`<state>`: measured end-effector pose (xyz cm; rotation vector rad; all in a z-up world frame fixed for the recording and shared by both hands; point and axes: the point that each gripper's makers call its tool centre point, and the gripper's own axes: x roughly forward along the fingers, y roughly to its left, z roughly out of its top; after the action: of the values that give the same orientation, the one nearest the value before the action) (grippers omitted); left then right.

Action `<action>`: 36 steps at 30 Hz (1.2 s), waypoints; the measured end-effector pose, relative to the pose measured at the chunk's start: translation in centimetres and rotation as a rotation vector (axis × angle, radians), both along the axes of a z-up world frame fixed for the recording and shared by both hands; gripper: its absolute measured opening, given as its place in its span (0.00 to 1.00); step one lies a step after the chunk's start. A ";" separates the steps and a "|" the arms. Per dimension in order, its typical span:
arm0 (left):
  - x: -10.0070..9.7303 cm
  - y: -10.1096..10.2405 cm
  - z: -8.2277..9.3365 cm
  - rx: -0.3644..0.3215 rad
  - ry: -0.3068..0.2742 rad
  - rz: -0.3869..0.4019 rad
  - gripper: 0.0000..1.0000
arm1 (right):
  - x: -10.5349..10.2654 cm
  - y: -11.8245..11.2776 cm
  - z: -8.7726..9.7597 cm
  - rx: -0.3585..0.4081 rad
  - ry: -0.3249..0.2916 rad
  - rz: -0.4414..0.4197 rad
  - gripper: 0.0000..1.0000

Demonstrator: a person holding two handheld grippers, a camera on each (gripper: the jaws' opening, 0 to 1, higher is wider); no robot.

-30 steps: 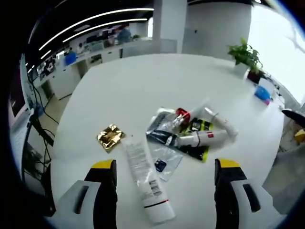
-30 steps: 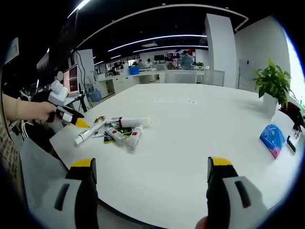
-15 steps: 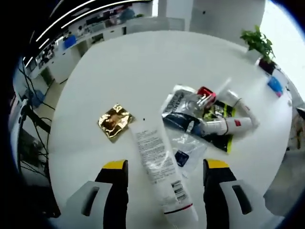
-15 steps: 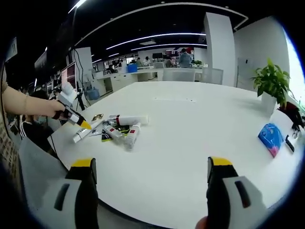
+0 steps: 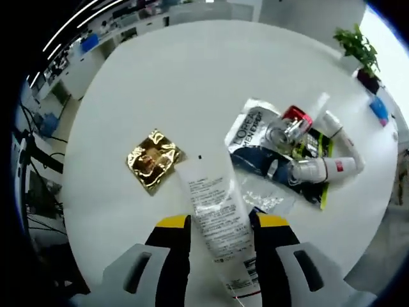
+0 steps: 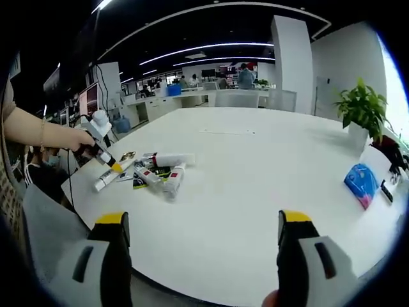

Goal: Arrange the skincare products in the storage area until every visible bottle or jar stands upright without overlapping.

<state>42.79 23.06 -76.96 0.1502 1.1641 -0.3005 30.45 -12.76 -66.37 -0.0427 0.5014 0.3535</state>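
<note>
- Left gripper [image 5: 219,225], bottom centre of the left gripper view: jaws drawn in to either side of the long white tube [image 5: 217,220], which lies flat between them — whether they press on it I cannot tell.
- Right gripper [image 6: 200,224], bottom of the right gripper view: jaws wide apart, nothing between them, above the near edge of the round white table [image 6: 255,173].
- Potted plant [image 6: 364,112] at right edge of the right gripper view, on the table's far side.
- Heap of lying skincare items right of centre in the left gripper view: dark sachet [image 5: 246,137], small white tube with red label [image 5: 326,169], red-capped piece [image 5: 295,116]. None upright.
- Gold foil packet [image 5: 153,160] left of centre, apart from the heap.
- Blue pouch [image 6: 359,182] at right, well apart.
- Person's hand [image 6: 70,137] at left edge holds the left gripper over the tubes.
</note>
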 end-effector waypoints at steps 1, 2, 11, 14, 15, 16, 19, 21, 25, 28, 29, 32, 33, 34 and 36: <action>0.1 -0.2 -0.2 -0.009 0.008 0.017 0.36 | 0.0 0.0 0.0 0.001 0.000 -0.001 0.96; 0.0 -0.3 -0.3 -0.013 0.016 0.025 0.36 | 0.0 -0.1 0.0 0.001 0.000 -0.002 0.96; 0.0 0.1 -0.2 -0.007 0.018 0.066 0.34 | 0.0 0.0 0.0 -0.004 -0.001 -0.001 0.96; 0.0 0.2 -0.1 -0.023 0.010 0.089 0.33 | 0.0 0.1 0.0 -0.005 -0.003 0.005 0.96; 0.0 0.3 -0.1 -0.028 0.009 0.092 0.32 | 0.0 0.1 0.0 -0.003 -0.004 0.006 0.96; 0.0 0.3 -0.1 -0.035 0.010 0.100 0.32 | 0.0 0.1 0.0 -0.004 -0.004 0.006 0.96; 0.0 0.4 -0.1 -0.056 0.012 0.134 0.30 | 0.0 0.1 0.1 -0.003 -0.006 0.007 0.96; -0.2 0.3 0.1 -0.067 0.005 0.133 0.30 | 0.0 0.1 0.1 -0.005 -0.007 0.008 0.96; -0.4 0.1 0.9 -0.106 -0.019 0.117 0.29 | 0.0 0.1 0.2 -0.006 -0.010 0.011 0.96; -0.5 -0.1 1.6 -0.138 -0.049 0.103 0.29 | 0.0 0.2 0.2 -0.006 -0.013 0.015 0.96; -0.8 -0.1 2.0 -0.146 -0.053 0.108 0.29 | 0.0 0.2 0.2 -0.006 -0.014 0.018 0.96; -0.8 -0.9 3.1 -0.206 -0.118 0.062 0.29 | 0.0 0.5 0.3 0.002 -0.018 0.029 0.96; -1.0 -1.2 3.5 -0.229 -0.133 0.058 0.29 | -0.1 0.6 0.4 0.010 -0.019 0.035 0.97; -1.2 -1.2 3.7 -0.234 -0.134 0.058 0.29 | -0.1 0.6 0.4 0.012 -0.019 0.036 0.97; -1.4 -1.4 4.2 -0.258 -0.154 0.054 0.29 | -0.1 0.6 0.5 0.024 -0.019 0.036 0.97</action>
<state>41.34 21.64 -72.73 -0.0832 0.9662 -0.3817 30.35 -12.13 -65.90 -0.0320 0.4779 0.3936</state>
